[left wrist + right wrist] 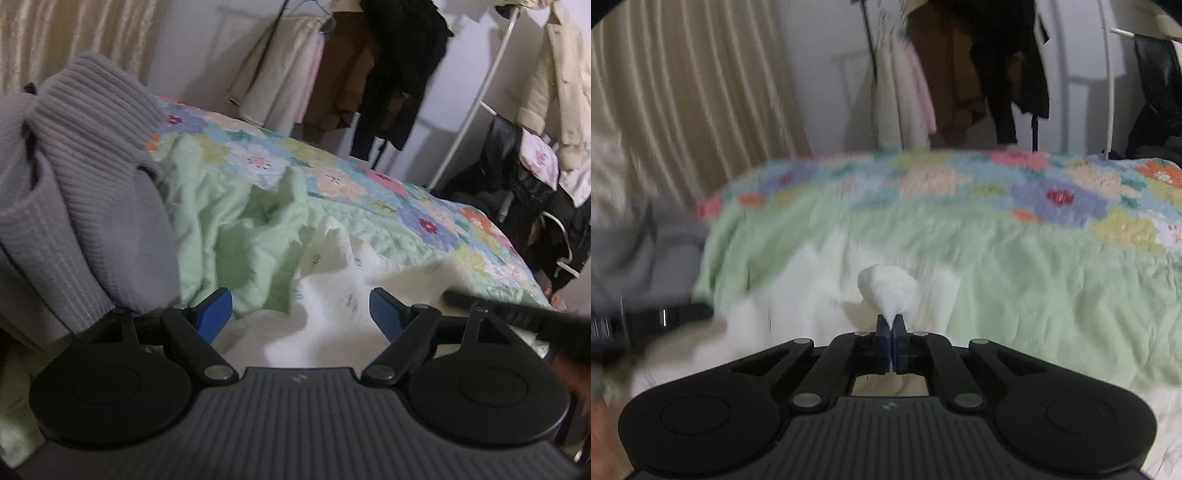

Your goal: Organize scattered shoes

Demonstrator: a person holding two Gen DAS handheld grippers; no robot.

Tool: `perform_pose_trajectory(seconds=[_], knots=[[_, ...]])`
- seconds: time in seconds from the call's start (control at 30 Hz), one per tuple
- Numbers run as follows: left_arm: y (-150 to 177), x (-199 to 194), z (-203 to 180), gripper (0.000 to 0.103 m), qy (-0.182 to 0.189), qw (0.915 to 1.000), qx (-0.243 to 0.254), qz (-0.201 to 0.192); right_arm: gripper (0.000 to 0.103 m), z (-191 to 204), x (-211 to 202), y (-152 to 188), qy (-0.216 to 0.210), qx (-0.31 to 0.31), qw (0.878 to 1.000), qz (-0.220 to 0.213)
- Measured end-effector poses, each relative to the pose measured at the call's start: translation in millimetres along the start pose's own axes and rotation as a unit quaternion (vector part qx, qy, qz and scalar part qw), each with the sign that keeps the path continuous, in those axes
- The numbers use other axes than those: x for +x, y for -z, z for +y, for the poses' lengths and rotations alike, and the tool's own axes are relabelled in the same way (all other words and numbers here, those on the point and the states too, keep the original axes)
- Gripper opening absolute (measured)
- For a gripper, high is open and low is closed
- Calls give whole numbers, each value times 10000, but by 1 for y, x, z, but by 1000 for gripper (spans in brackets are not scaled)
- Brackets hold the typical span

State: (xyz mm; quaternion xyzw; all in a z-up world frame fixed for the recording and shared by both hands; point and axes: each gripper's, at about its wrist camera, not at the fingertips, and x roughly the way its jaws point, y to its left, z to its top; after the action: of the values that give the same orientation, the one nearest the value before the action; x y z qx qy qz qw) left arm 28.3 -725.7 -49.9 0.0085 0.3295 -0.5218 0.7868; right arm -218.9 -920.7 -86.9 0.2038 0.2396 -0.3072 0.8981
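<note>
We find no shoes in either view; both cameras face a bed (424, 236), so where the shoes lie we cannot tell, and the stage of the task cannot be judged from here.

The left tongs (301, 314) stand released, the ribbed blue pads wide apart with nothing between them, held low over the bedding. We judge them free and idle, ready for whatever comes.

The right tongs (891, 332) are clenched on a tuft of white cloth (888, 291), which bunches into a soft rounded lump just past the pad tips. The grip at a pinched edge suggests the fabric is being lifted or drawn, though the view is blurred and we cannot say which sheet it belongs to.

Materials: a pale green quilt (240, 229), thin and crumpled, its upper face printed with bright flowers; beneath it a smooth white sheet (332, 295). At the left side a grey ribbed knit (81, 155) lies heaped, thick and limp. Coats (399, 74) hang on a white rail (476, 99) behind the bed; a pleated cream curtain (690, 92) covers the wall.
</note>
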Motion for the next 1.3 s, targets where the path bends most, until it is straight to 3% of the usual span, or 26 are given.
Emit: perform_pose_trajectory(seconds=[0.13,0.2,0.23,0.27,0.33,0.37,0.4,0.5,0.63,0.7,0.77,0.87,1.0,1.13,1.23,1.27,1.3], knots=[[0,7,-2,82,-381,9987,198,282,3,-20,16,-13,-49,104,9999,71],[3,18,-6,82,-853,9934,536,554,17,-34,32,-12,13,415,9982,438],[5,21,-8,82,-1010,9903,704,647,18,-41,41,-8,74,652,9954,700],[7,24,-11,82,-1119,9876,836,719,18,-41,33,-6,100,751,9953,597],[9,30,-17,82,-1418,9791,1123,933,39,-35,8,-1,184,934,9950,309],[10,33,-20,82,-1539,9751,1240,1010,55,-30,-8,4,203,999,9946,192],[12,34,-23,82,-1606,9729,1322,1012,60,-23,-26,11,151,1023,9946,99],[11,34,-21,81,-1636,9734,1283,962,60,-3,-62,27,-197,811,9964,111],[-5,17,-4,69,-1427,9849,564,800,60,53,-94,70,-994,-390,9915,742],[-15,6,5,64,-1322,9867,363,878,60,75,-96,91,-1133,-844,9858,909],[-24,-12,13,64,-1090,9888,234,996,60,96,-94,103,-1043,-1302,9809,1003],[-35,-40,27,67,-787,9930,5,878,60,138,-94,111,-923,-2350,9633,909],[-35,-51,49,75,-462,9938,-457,904,73,186,-90,118,-883,-3402,9330,771],[-33,-57,69,75,-168,9908,-886,1013,74,217,-62,129,-749,-3954,9100,994],[-29,-51,66,77,-182,9903,-756,1155,73,231,-40,139,-697,-4177,8981,1190],[-28,-50,63,80,-183,9905,-660,1196,68,236,-27,145,-719,-4264,8915,1349],[-26,-50,62,80,-194,9904,-628,1214,52,236,-20,148,-761,-4228,8926,1369]])
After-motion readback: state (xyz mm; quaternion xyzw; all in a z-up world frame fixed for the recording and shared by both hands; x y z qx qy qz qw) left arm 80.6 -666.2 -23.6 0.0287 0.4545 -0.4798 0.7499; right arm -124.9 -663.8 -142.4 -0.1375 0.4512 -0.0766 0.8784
